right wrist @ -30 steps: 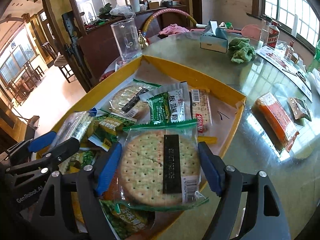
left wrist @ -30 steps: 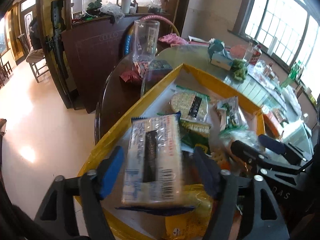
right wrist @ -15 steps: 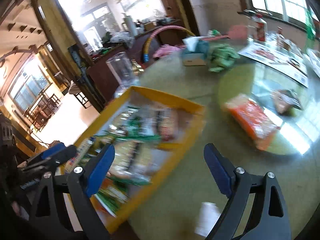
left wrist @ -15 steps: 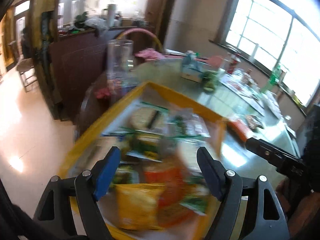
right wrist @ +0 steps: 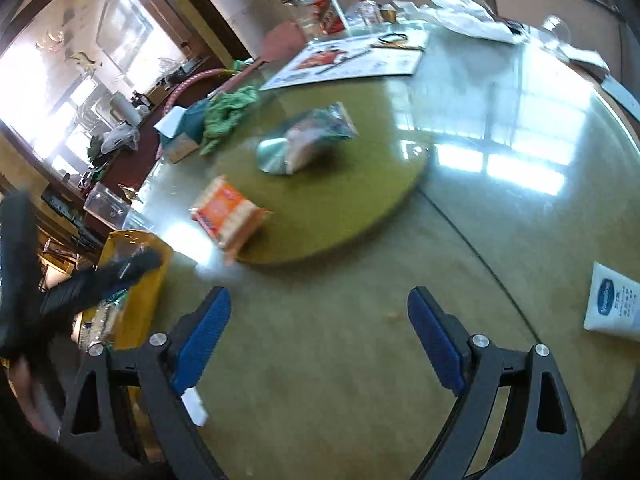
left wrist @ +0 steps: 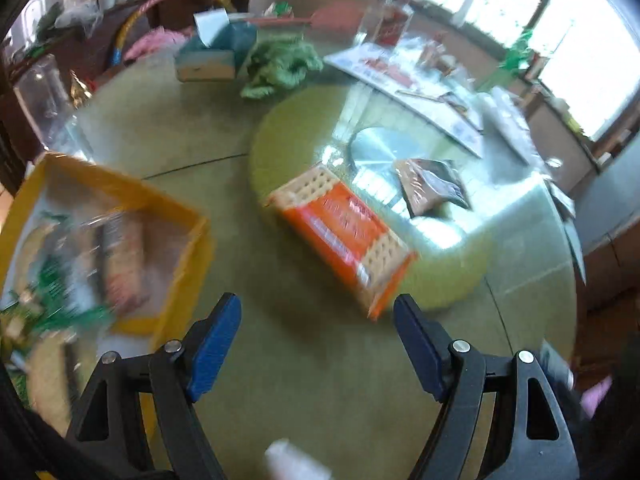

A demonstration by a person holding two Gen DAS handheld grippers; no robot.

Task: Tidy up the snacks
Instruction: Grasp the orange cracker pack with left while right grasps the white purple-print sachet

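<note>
An orange cracker pack (left wrist: 340, 232) lies on the edge of the green turntable (left wrist: 280, 132), just beyond my left gripper (left wrist: 318, 320), which is open with nothing between its blue pads. Further back on the turntable lies a dark snack packet (left wrist: 432, 184). The yellow box (left wrist: 176, 248), holding several snack packs, stands at the left. In the right wrist view my right gripper (right wrist: 318, 304) is open and empty above bare table. The orange pack (right wrist: 228, 216) and the packet (right wrist: 320, 136) lie beyond it. The yellow box (right wrist: 136, 264) is at its left.
At the back are a tissue box (left wrist: 212, 52), a green cloth (left wrist: 280, 64), papers (left wrist: 400, 76) and bottles (right wrist: 324, 12). A clear jar (left wrist: 40, 92) stands behind the box. A white sachet (right wrist: 612, 304) lies at the right table edge. A small white object (right wrist: 194, 404) lies near me.
Both grippers have swung right, from over the yellow box to the open table. The cracker packs that lay between their jaws stay in the box. The right jaws stand a little wider.
</note>
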